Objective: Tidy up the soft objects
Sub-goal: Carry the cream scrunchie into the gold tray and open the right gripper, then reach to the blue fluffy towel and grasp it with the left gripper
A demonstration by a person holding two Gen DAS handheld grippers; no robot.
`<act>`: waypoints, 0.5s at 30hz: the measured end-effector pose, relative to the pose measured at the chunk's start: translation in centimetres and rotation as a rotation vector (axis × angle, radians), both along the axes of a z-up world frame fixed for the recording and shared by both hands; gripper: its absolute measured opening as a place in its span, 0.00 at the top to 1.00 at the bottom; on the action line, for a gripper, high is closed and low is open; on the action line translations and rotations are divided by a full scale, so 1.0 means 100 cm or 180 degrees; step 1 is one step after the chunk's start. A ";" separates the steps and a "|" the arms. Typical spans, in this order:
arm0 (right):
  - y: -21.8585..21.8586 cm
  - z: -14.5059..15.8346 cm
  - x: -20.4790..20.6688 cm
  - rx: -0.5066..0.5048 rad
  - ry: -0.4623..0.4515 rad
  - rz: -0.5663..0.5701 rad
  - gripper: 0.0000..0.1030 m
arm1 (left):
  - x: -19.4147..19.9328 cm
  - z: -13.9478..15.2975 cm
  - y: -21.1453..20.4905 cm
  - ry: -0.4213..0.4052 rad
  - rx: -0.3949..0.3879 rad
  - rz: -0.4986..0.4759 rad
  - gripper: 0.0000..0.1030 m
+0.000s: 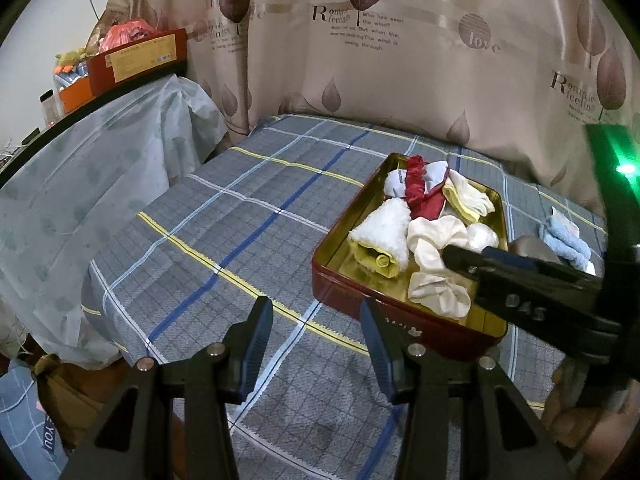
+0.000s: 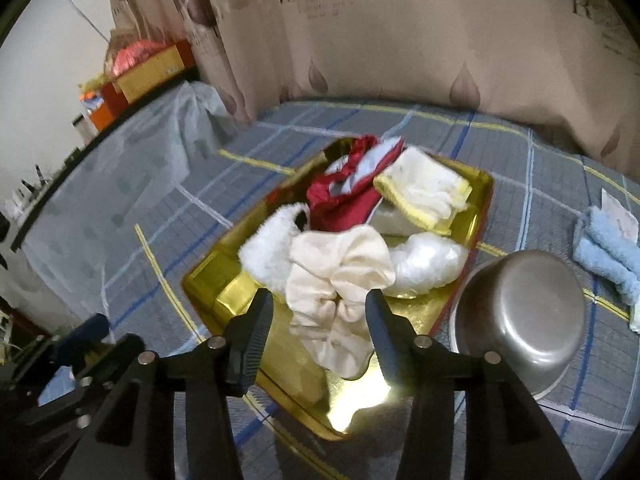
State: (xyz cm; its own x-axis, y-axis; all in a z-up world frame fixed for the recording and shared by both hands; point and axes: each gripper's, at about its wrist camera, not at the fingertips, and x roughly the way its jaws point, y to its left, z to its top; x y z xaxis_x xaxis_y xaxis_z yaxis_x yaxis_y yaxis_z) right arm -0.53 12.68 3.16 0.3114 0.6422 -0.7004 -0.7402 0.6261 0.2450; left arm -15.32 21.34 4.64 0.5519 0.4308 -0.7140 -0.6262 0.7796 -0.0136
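The right gripper [image 2: 318, 316] has its jaws apart astride the cream cloth [image 2: 340, 280] in the tin [image 2: 208, 284]; through the blur the pads seem clear of it. Lifting carelessly could snag a fold. The left gripper [image 1: 316, 322] stands apart, empty.

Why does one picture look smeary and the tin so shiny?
Right wrist view: motion blur smears the gold tin, the cloths and the curtain, and a bright glare patch sits on the tin floor near the right claw. Left wrist view: sharper; edges curve from the fisheye, and a green light glows.
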 end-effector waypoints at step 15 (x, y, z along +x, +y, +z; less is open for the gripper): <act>-0.169 0.004 -0.012 -0.0275 -0.0901 -0.1030 0.23 | 0.005 -0.012 -0.006 0.0135 0.0025 -0.0036 0.55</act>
State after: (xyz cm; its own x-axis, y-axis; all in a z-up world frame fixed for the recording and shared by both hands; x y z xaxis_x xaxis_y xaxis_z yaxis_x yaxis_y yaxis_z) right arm -1.77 -4.24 3.54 0.6745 0.4227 -0.6054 -0.5329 0.8462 -0.0029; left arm -14.80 20.73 3.42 0.5260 0.4304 -0.7335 -0.6171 0.7867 0.0191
